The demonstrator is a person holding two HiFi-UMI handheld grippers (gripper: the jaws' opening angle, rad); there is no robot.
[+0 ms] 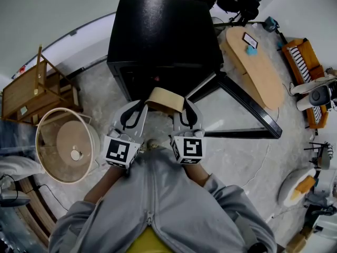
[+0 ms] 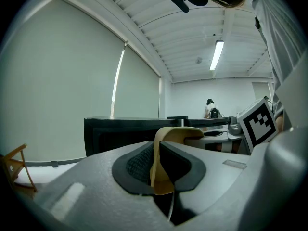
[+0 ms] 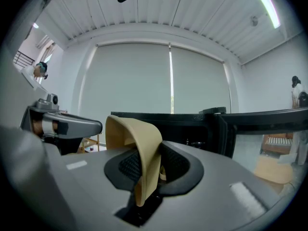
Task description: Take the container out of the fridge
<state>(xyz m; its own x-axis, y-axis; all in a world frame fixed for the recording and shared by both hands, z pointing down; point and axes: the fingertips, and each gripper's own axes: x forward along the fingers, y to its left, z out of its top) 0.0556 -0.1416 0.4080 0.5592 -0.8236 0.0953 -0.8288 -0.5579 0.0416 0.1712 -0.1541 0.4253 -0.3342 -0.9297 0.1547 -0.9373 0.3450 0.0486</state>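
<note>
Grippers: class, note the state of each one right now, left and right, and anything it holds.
Left gripper: shut on the rim of the container.
Right gripper: shut on the rim at the container's other side.

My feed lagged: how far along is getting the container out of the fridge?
Done: the fridge stands open, and the left gripper and right gripper both pinch the beige container by its rim. In hand: it looks just outside the opening. Left: carrying it clear.
</note>
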